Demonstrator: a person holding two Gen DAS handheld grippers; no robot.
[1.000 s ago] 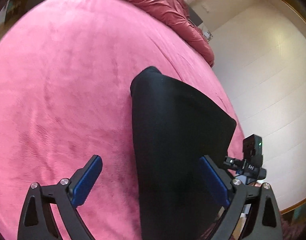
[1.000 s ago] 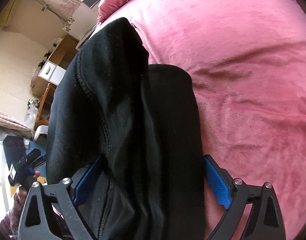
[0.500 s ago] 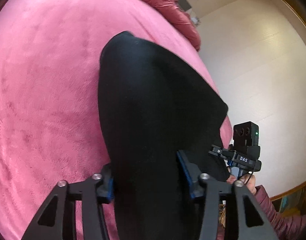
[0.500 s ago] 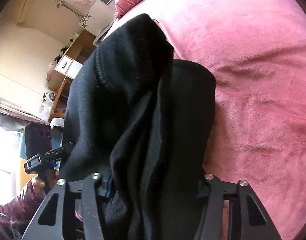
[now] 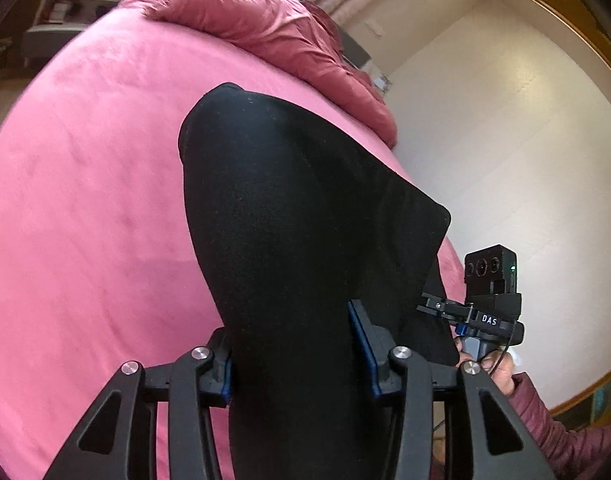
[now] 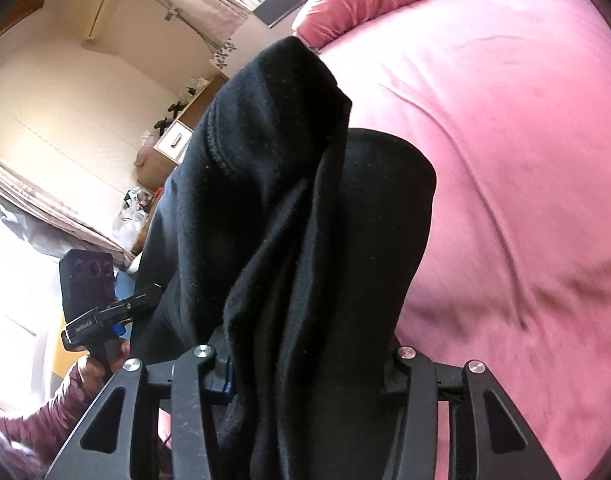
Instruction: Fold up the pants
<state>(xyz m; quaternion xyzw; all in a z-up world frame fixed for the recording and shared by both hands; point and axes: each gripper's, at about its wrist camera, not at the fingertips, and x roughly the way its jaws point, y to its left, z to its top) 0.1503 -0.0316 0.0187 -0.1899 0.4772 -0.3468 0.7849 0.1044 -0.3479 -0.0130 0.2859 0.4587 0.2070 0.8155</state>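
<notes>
The black pants (image 5: 297,220) hang lifted above the pink bed (image 5: 85,220). My left gripper (image 5: 293,352) is shut on one edge of the pants; the cloth fills the space between its blue pads. My right gripper (image 6: 309,364) is shut on the other edge of the pants (image 6: 305,220), where the fabric bunches in thick folds. The right gripper also shows at the right of the left wrist view (image 5: 481,316), and the left gripper shows at the left of the right wrist view (image 6: 101,312). The fingertips are hidden by the cloth.
A bunched pink duvet (image 5: 273,36) lies at the head of the bed. A white wall (image 5: 525,140) stands to the right. A wooden dresser (image 6: 177,140) with clutter stands by the far wall, beside a bright window (image 6: 13,280).
Both grippers went from open around the pants to shut on them. The pants have been lifted off the bed, and the views have tilted up toward the head of the bed.
</notes>
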